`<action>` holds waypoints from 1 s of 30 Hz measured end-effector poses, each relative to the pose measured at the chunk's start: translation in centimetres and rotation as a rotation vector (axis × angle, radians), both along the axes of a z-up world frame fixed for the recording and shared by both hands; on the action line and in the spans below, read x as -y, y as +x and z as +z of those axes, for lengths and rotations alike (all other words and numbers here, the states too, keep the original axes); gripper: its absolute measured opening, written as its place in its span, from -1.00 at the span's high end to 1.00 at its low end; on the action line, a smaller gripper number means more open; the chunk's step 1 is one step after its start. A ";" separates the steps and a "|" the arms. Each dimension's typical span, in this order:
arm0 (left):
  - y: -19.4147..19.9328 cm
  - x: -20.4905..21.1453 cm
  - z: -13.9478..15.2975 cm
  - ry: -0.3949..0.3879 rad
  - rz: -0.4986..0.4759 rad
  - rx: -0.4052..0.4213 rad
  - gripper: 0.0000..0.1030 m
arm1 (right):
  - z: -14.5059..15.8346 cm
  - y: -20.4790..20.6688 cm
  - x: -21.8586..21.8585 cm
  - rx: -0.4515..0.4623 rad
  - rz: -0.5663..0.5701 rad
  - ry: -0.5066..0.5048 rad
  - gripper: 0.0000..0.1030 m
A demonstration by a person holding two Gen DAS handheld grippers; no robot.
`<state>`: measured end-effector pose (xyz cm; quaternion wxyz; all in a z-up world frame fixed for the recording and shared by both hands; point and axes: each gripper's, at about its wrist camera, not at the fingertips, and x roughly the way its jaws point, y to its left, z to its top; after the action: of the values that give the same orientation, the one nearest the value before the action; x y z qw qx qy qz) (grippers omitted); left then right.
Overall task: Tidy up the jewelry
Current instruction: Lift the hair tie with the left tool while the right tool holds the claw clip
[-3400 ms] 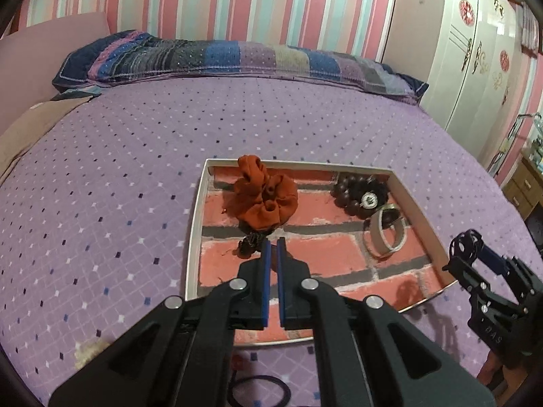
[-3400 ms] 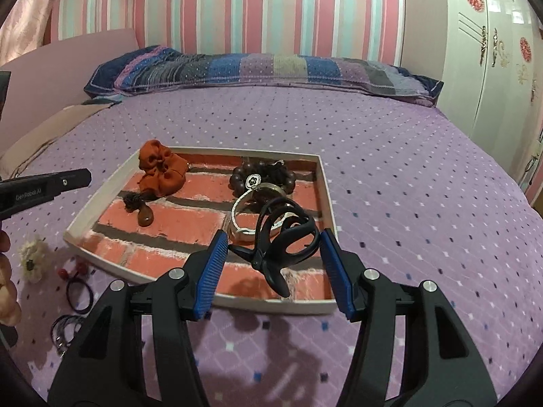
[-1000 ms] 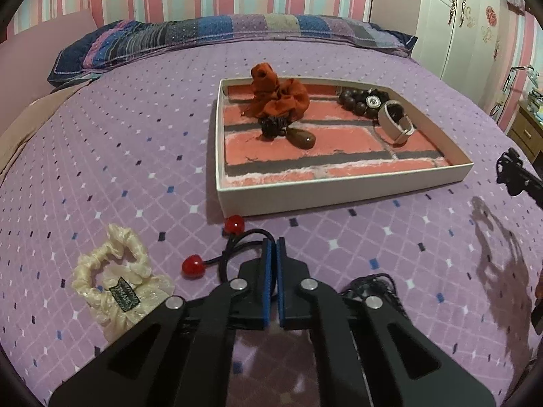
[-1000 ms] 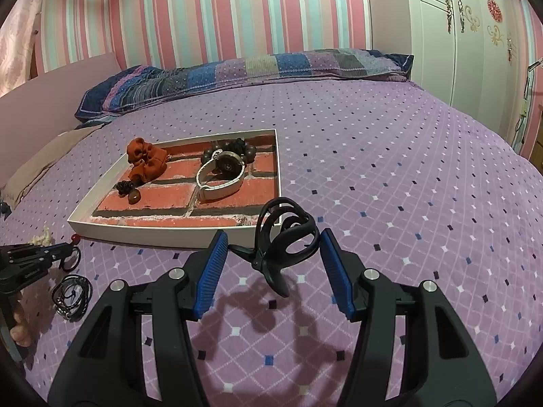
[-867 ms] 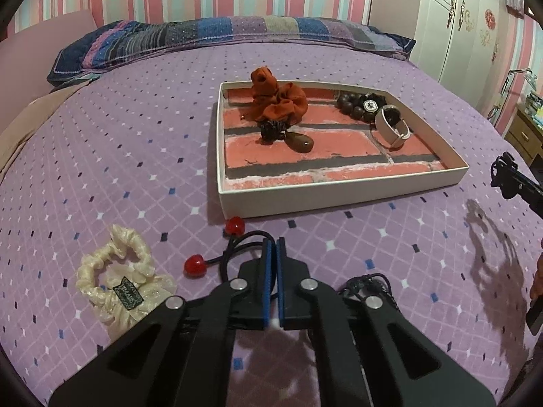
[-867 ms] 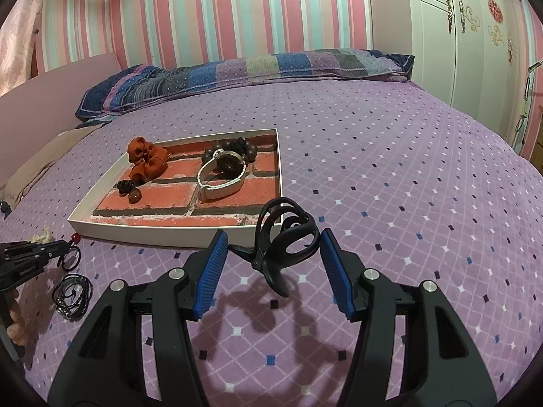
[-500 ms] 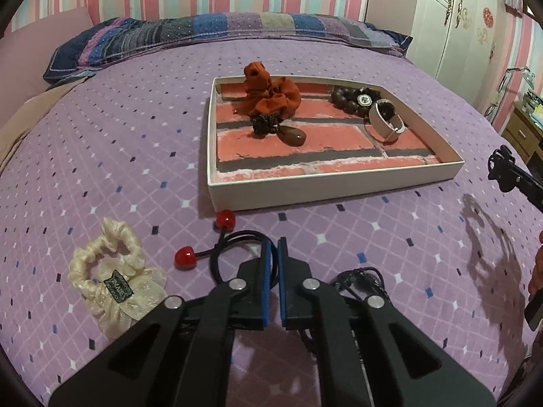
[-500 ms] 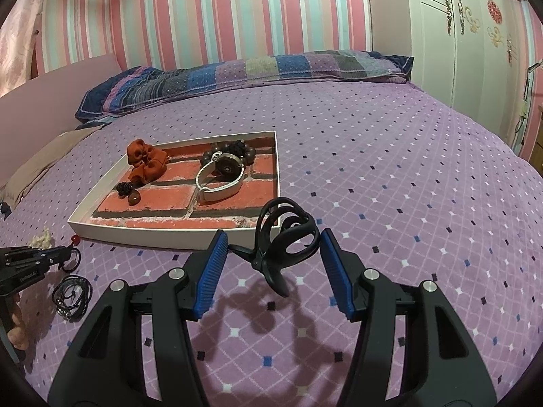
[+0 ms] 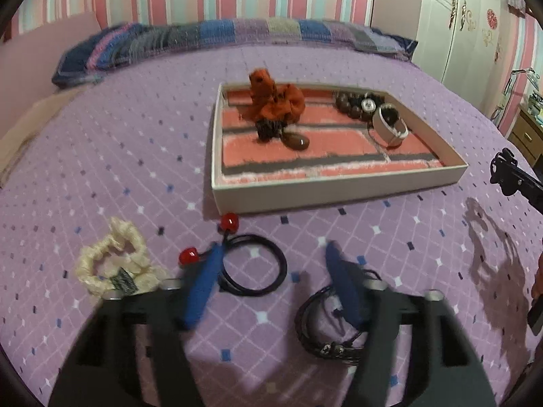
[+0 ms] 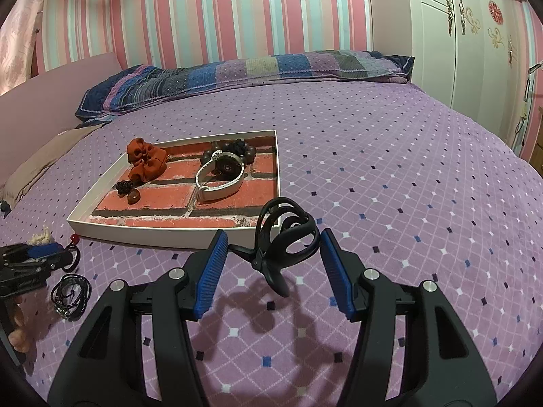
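A white tray (image 9: 339, 191) with a brick-pattern floor lies on the purple bed. It holds an orange scrunchie (image 9: 275, 101), a brown pendant (image 9: 298, 142), dark beads (image 9: 353, 105) and a white watch (image 9: 390, 127). My left gripper (image 9: 271, 254) is open, low over a black hair tie with red beads (image 9: 253, 268). A cream scrunchie (image 9: 112, 268) lies to its left, a black cord necklace (image 9: 329, 332) to its right. My right gripper (image 10: 269, 242) holds a black hair claw clip (image 10: 285, 240) between its blue fingers, just before the tray (image 10: 169, 234).
A striped pillow (image 10: 237, 71) lies at the head of the bed. A white wardrobe (image 10: 475, 34) stands at the right. The left gripper (image 10: 30, 261) shows at the left edge of the right wrist view, beside the cord necklace (image 10: 69, 293).
My left gripper has opened wide from shut and sits around the black hair tie. The right gripper with the claw clip has hardly moved.
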<state>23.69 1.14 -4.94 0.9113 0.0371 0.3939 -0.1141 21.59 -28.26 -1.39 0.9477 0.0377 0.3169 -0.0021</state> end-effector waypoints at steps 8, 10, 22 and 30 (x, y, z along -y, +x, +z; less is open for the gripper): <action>0.8 0.1 -1.3 0.014 0.007 -0.039 -0.24 | -0.4 0.0 -0.8 -0.009 0.020 -0.017 -0.09; 1.0 0.0 -1.5 0.017 0.014 -0.041 -0.19 | -0.5 0.2 -0.8 -0.013 0.022 -0.016 -0.09; 1.4 1.1 -2.8 0.071 -0.022 -0.072 0.30 | -0.7 0.3 -1.0 -0.020 0.028 -0.008 -0.09; 1.8 1.6 -2.6 0.068 -0.057 -0.083 0.93 | -0.5 0.2 -1.1 -0.012 0.029 -0.004 -0.09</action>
<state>25.46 -0.43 -7.54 0.8887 0.0744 0.4338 -0.1280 21.81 -27.19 -1.86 0.9458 0.0309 0.3232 0.0108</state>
